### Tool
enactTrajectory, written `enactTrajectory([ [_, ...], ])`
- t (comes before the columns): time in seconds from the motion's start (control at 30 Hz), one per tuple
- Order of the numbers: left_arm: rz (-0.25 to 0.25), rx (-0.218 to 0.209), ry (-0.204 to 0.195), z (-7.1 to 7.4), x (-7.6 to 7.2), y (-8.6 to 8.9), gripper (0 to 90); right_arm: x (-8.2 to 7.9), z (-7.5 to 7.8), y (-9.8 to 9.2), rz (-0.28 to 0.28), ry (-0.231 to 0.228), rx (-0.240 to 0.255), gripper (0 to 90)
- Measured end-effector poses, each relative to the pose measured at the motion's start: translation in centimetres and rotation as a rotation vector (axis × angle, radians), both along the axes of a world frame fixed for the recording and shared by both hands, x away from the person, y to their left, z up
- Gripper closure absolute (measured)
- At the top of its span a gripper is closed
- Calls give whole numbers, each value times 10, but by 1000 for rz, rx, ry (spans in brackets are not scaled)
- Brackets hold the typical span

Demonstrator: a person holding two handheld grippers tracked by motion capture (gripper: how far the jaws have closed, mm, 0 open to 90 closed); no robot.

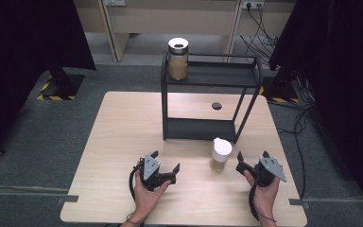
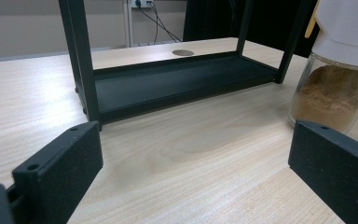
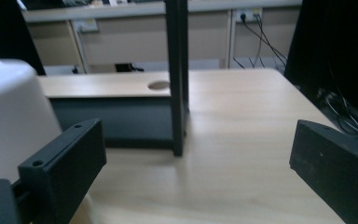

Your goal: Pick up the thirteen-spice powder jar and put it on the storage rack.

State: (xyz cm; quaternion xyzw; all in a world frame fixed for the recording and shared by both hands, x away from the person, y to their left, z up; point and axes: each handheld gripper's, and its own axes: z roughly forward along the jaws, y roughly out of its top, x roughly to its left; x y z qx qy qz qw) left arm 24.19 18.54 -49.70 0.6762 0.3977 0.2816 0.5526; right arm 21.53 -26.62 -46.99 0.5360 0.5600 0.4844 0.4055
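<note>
White-lidded jar [image 1: 221, 155] of brown powder upright on the bench [image 1: 118, 142], just in front of the black rack [image 1: 208, 127] and between the two tools, touching neither. Right tool [image 1: 252, 158] just beside it, spread, nothing between the jaws; left tool [image 1: 165, 161] spread and idle as well. Looks like pre-grasp: next calls for swinging the right tool round the glass body below the lid, then closing squarely.

overhead view; gripper views share rack [image 2: 177, 88].
</note>
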Motion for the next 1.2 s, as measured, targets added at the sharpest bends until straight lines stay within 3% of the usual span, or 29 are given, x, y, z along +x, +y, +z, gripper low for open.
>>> enactTrajectory([
  [0.33,-1,2,0,0,0,0,21,-13,11,7,109,-124,5,34],
  [0.53,-2,5,-2,0,0,0,21,-15,13,13,192,-170,-1,35],
  [0.73,-3,7,-3,0,0,-1,22,-4,9,18,265,-148,-13,38],
  [0.97,-5,11,-5,0,0,-1,22,9,4,23,298,-104,-16,58],
  [1.2,-6,14,-6,1,0,-1,22,23,-4,27,318,-67,-30,157],
])
